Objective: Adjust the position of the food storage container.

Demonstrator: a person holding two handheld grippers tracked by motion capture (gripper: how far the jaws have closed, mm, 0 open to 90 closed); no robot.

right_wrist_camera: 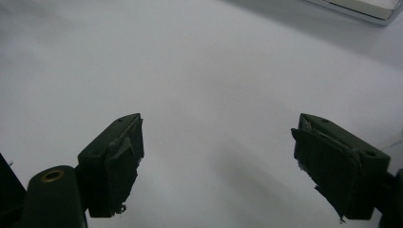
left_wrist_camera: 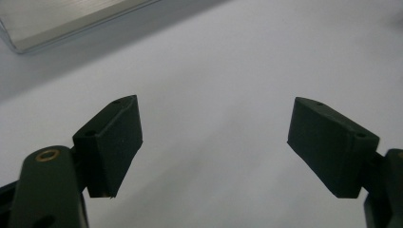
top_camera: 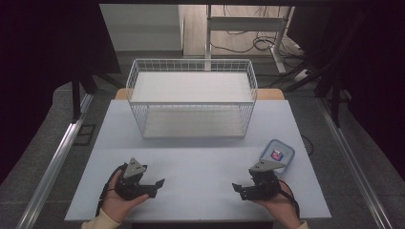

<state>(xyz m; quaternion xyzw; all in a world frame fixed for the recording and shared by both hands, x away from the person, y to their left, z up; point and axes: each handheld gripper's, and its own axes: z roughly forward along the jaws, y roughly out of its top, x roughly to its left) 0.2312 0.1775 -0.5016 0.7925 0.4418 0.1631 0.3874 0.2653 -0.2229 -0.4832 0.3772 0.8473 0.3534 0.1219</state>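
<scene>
Down near the front edge of the table (top_camera: 200,162), both grippers rest in the person's hands with nothing between their jaws. Left gripper (top_camera: 157,183) sits toward the front left corner, jaws spread wide — right gripper (top_camera: 237,187) toward the front right corner, jaws equally wide apart, each pointing inward at the other. Just behind the right gripper, near the right edge, lies a clear container (top_camera: 278,153) with a blue-rimmed lid. A white wire basket (top_camera: 191,98) stands at the far edge — well apart from both.
</scene>
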